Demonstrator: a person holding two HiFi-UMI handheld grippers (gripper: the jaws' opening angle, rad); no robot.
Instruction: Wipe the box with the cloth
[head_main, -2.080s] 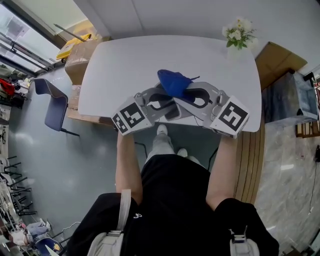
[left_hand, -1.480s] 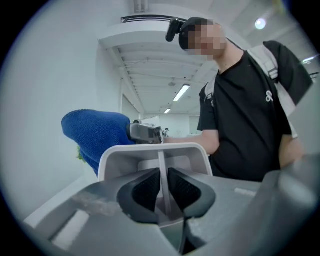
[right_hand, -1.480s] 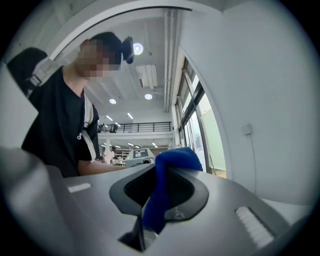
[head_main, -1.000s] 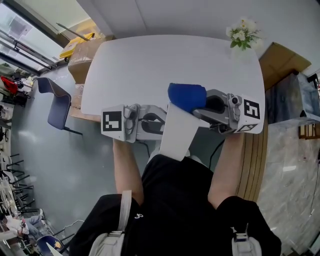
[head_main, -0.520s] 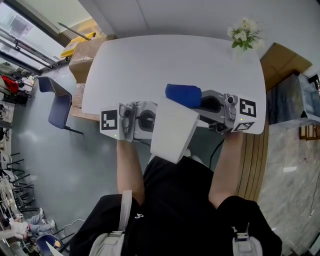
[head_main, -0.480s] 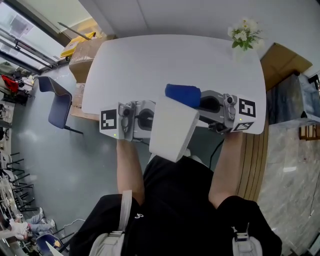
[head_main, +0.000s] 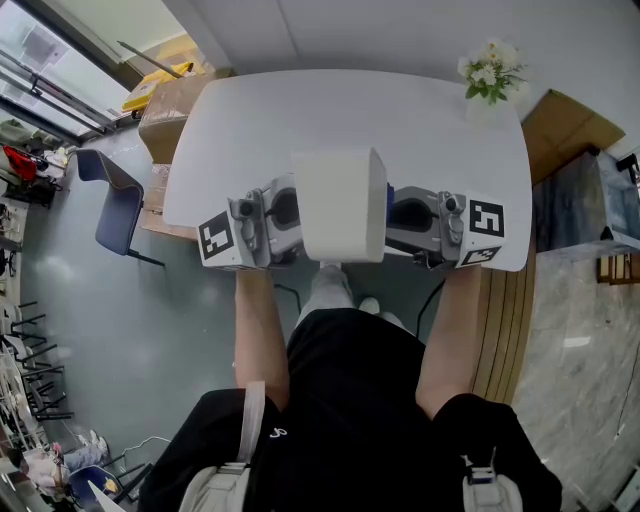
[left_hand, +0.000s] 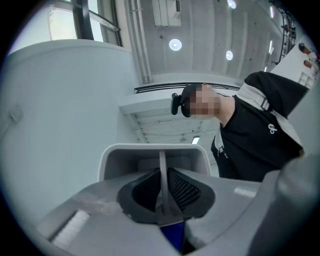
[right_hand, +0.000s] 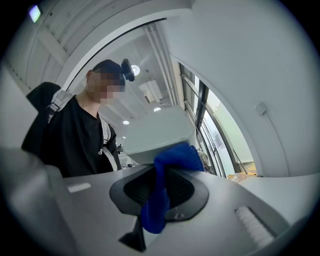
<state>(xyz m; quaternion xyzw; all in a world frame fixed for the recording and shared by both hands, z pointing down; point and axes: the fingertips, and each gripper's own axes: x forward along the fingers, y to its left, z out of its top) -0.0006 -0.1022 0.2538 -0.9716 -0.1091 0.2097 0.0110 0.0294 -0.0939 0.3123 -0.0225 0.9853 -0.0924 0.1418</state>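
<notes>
I hold a white box (head_main: 340, 205) up over the table's near edge, between my two grippers. My left gripper (head_main: 265, 225) is shut on a thin wall of the box (left_hand: 156, 159), which stands edge-on between the dark pads (left_hand: 186, 189). My right gripper (head_main: 430, 222) is shut on the blue cloth (right_hand: 161, 192), which bunches up against the box (right_hand: 155, 132). In the head view only a sliver of the cloth (head_main: 389, 205) shows past the box's right side. In the left gripper view a bit of cloth (left_hand: 172, 236) shows below the jaws.
The white table (head_main: 300, 115) stretches ahead, with a vase of flowers (head_main: 488, 75) at its far right corner. A blue chair (head_main: 110, 205) and cardboard boxes (head_main: 165, 105) stand to the left. Another carton (head_main: 565, 120) is to the right.
The box has swung up from a tilted, lower pose to face the head camera. It now covers the cloth, which earlier lay in plain sight on its upper edge.
</notes>
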